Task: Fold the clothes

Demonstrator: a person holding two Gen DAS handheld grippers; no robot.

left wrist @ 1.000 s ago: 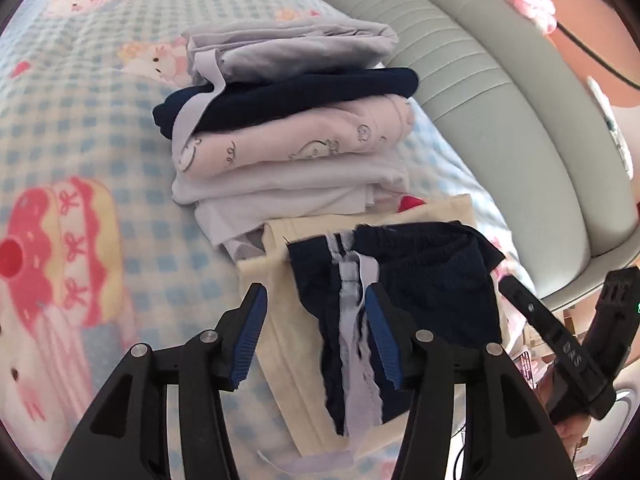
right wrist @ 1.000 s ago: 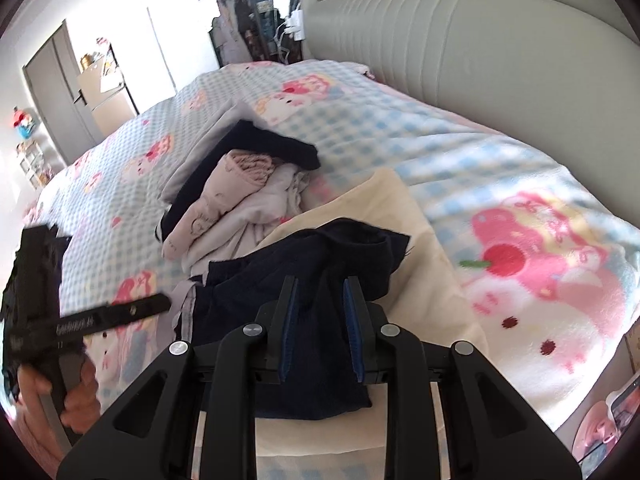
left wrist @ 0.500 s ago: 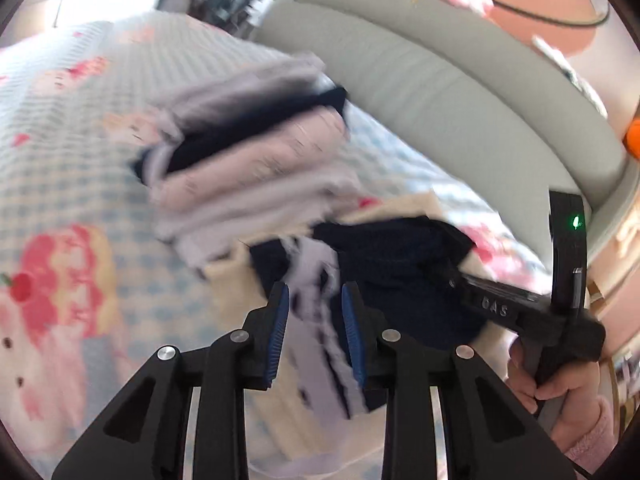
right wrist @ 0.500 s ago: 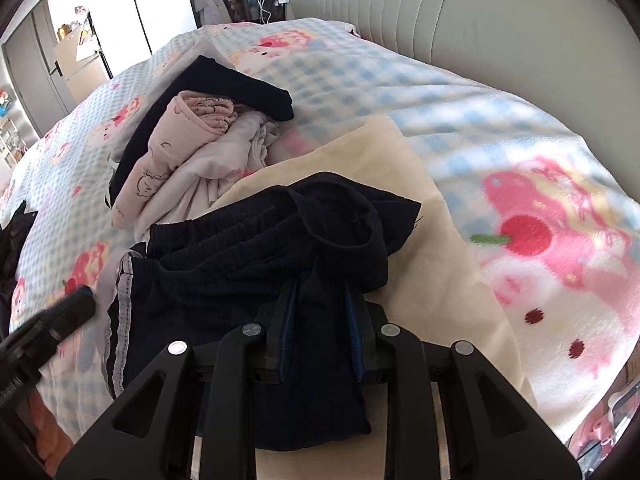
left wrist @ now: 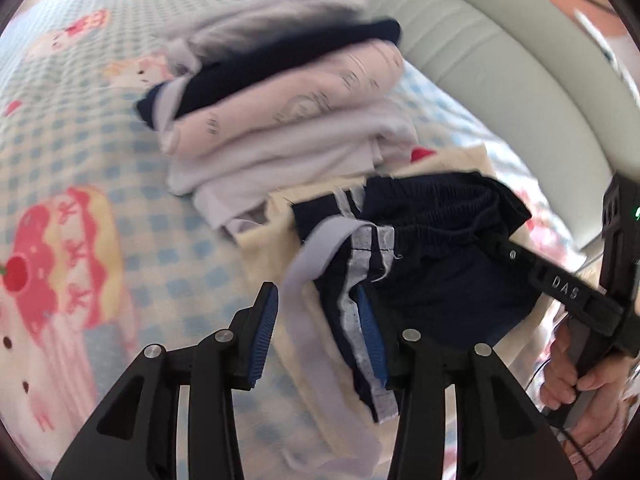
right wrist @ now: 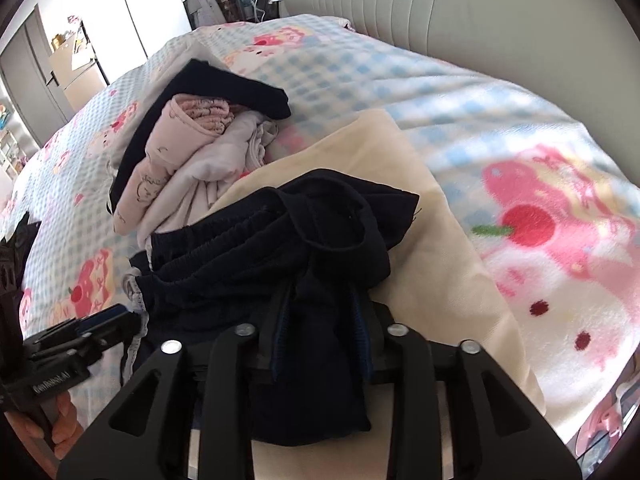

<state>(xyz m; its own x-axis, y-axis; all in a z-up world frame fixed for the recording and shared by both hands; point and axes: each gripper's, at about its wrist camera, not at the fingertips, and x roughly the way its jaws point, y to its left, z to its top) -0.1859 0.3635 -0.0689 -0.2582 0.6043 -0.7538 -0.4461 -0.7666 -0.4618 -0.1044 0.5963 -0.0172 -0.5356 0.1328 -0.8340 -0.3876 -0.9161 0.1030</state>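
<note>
- Both grippers' jaws have just been opening.
- Left gripper [left wrist: 320,336] jaws stand apart, loose around the grey-striped edge of the navy blue shorts [left wrist: 432,248].
- Right gripper [right wrist: 320,336] jaws, wider than before, straddle the shorts' dark fabric.
- Shorts lie on a cream folded cloth [right wrist: 384,160] on the bed [right wrist: 460,92], near its padded headboard edge, beside the stack of folded clothes [left wrist: 288,92].

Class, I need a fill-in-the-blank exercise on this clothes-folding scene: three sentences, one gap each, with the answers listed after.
1. The navy shorts lie on a ______-coloured cloth.
2. Behind the shorts is a stack of folded clothes; its pink piece lies directly under a ______ one.
3. The bedsheet has a blue and white ______ pattern.

Missing words: cream; navy; checked
</note>
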